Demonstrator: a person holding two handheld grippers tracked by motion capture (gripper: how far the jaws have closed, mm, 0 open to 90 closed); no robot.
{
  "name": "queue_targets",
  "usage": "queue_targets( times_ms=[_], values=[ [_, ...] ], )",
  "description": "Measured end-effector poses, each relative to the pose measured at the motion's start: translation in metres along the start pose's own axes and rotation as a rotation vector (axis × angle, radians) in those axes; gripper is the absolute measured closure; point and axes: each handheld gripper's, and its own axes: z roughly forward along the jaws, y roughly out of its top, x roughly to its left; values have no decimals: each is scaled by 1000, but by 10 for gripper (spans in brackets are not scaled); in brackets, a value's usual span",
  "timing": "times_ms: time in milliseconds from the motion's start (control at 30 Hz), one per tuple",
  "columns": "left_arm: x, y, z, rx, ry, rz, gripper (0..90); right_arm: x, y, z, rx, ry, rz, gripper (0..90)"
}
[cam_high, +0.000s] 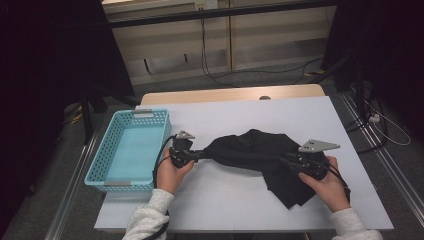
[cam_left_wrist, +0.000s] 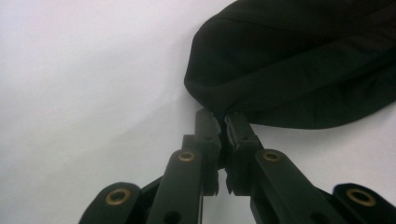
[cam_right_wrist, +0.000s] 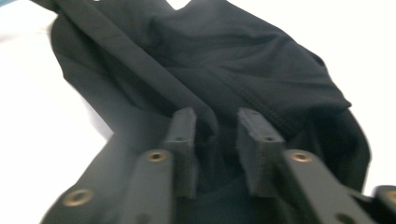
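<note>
Two grippers work a black cloth (cam_high: 255, 150) lying mid-table, right of the blue basket (cam_high: 129, 150). Left gripper (cam_left_wrist: 223, 122) has its jaws pressed together, pinching the cloth's edge. Right gripper (cam_right_wrist: 217, 126) stands with jaws parted, a fold of cloth lying between them.

No readable text in any view.
The black garment (cam_high: 260, 152), the blue basket (cam_high: 125, 150) and the white table cover (cam_high: 300, 115) carry no legible label, brand, number or sign; the gripper jaws in both gripper views are unmarked black with plain brass rivets.
</note>
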Motion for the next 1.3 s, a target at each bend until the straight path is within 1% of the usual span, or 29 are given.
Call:
queue_targets(
  times_ms=[100, 167, 200, 233, 267, 367, 433, 533, 633, 667, 733, 800, 867, 900, 967, 1067, 1100, 1133, 1167, 1233, 1267, 1300],
  values=[
    [0, 2, -4, -11, 4, -4, 848, 3, -4, 0, 2, 34, -16, 544],
    [0, 2, -4, -15, 5, -8, 847, 6, -6, 2, 15, 50, -27, 526],
    [1, 2, -5, -1, -6, -5, 848, 8, -7, 4, 21, 63, -33, 512],
    [1, 2, -5, -2, -4, -6, 847, 10, -8, 6, 29, 74, -40, 512],
    [1, 1, -4, -12, 2, -12, 848, 12, -9, 7, 38, 76, -44, 517],
    [2, 1, -5, -18, 8, -16, 848, 16, -9, 12, 61, 77, -74, 537],
    [4, 1, -5, -10, 7, -14, 848, 17, -9, 13, 71, 75, -80, 554],
    [5, 1, -6, -12, 15, -10, 848, 14, -9, 11, 65, 70, -72, 575],
    [5, 1, -6, -22, 18, -21, 848, 11, -10, 9, 61, 76, -76, 586],
    [5, 1, -6, -21, 18, -19, 848, 10, -10, 9, 64, 77, -83, 609],
    [5, 1, -6, -20, 18, -19, 847, 10, -11, 9, 73, 89, -94, 697],
    [5, 1, -6, -21, 18, -20, 848, 12, -11, 9, 81, 121, -75, 806],
    [5, 1, -6, -21, 14, -24, 848, 12, -10, 8, 86, 128, -62, 857],
    [5, 1, -6, -18, 13, -22, 847, 12, -9, 7, 79, 127, -53, 861],
    [4, 1, -6, -18, 13, -17, 848, 10, -5, 1, 45, 129, -28, 866],
    [2, 1, -4, -14, 5, -12, 847, 3, -1, -10, -23, 104, 2, 867],
    [1, 1, -3, -7, -7, -7, 847, 0, 0, -13, -44, 96, 19, 868],
    [0, 1, -2, -6, -17, -5, 845, -2, 0, -15, -56, 81, 35, 868],
    [-1, 1, 0, -6, -15, 1, 842, -5, 0, -17, -69, 65, 47, 868],
    [-3, 1, 3, 11, -28, 16, 822, -8, -1, -18, -75, 56, 82, 866],
    [-4, 0, 5, 4, -21, 19, 802, -9, -1, -17, -71, 51, 85, 866],
    [-4, -1, 6, 10, -22, 20, 785, -9, -2, -16, -63, 44, 80, 866]
  ],
)
